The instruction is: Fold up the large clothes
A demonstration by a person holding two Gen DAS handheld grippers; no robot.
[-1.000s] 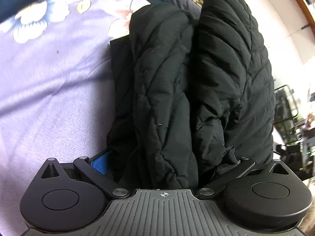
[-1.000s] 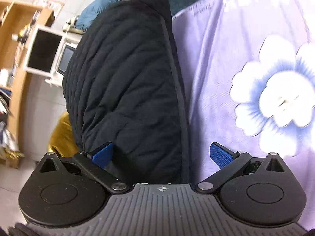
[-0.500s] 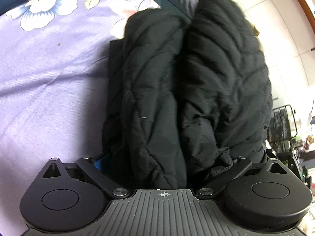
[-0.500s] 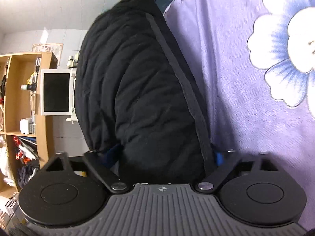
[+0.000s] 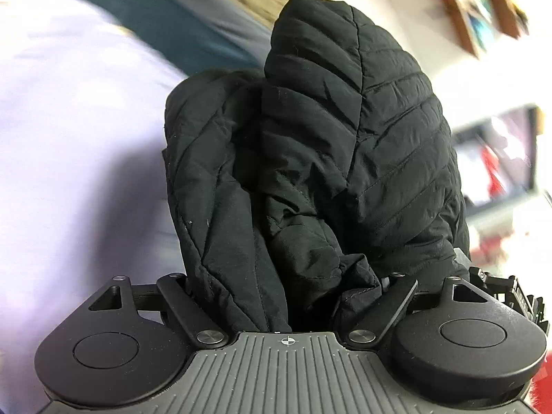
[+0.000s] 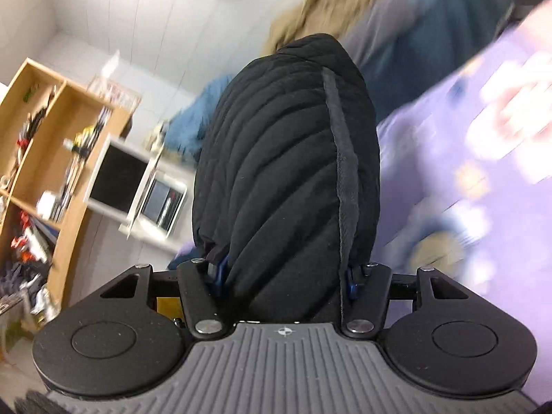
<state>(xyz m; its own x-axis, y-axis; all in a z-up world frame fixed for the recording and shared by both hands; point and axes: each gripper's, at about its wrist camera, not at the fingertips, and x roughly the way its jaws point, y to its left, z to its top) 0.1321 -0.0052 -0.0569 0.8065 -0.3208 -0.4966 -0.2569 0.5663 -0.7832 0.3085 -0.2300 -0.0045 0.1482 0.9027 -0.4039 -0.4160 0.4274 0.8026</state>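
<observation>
A black quilted puffer jacket (image 5: 310,158), folded into a thick bundle, fills the middle of both views; in the right wrist view it (image 6: 286,179) bulges up between the fingers. My left gripper (image 5: 286,286) is shut on the jacket's bunched folds, its fingertips buried in the fabric. My right gripper (image 6: 286,276) is shut on the jacket's other end, with the blue pads (image 6: 351,281) just showing at the fabric's sides. The bundle is lifted off the purple flowered bedsheet (image 5: 69,172), which is motion-blurred.
The purple sheet (image 6: 483,189) lies to the right in the right wrist view. A heap of other clothes (image 6: 345,13), tan, blue and teal, lies at the bed's far end. A wooden shelf (image 6: 38,158) and a monitor (image 6: 117,176) stand beyond the bed.
My right gripper closed on the jacket from open. Both grippers have lifted and tilted the bundle up off the sheet, and the background has swung and blurred.
</observation>
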